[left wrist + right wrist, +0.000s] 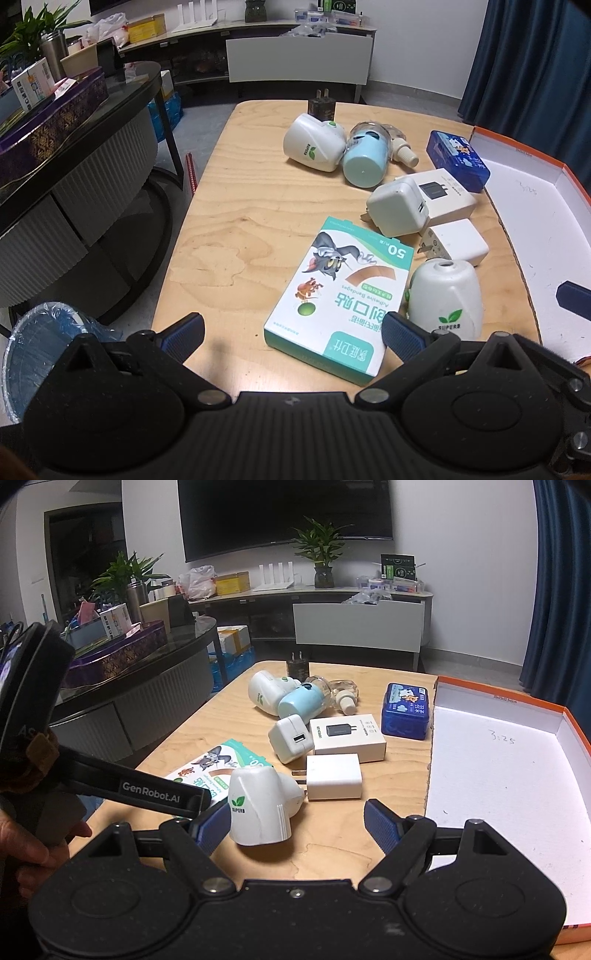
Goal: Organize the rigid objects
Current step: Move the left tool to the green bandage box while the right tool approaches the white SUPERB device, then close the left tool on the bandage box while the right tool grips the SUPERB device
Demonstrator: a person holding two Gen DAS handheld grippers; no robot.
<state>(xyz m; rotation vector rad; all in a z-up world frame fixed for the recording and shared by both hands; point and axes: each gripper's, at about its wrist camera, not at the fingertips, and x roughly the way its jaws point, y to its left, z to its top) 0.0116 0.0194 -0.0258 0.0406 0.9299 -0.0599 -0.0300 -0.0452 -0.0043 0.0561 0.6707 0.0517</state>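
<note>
Both spread wide and empty: left hand-held gripper (293, 334) straddling the bandage box (338, 295), right hand-held gripper (297, 821) beside the white plug-in (260, 806), probably for boxing in the orange-rimmed lid (495, 760) just right.

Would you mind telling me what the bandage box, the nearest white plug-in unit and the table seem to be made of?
Bandage box: printed cardboard, judging by its folded edges and slight sheen. White plug-in unit: moulded plastic, smooth and mildly glossy, with seam lines. Table: light wood or plywood, with visible grain and a satin finish.
</note>
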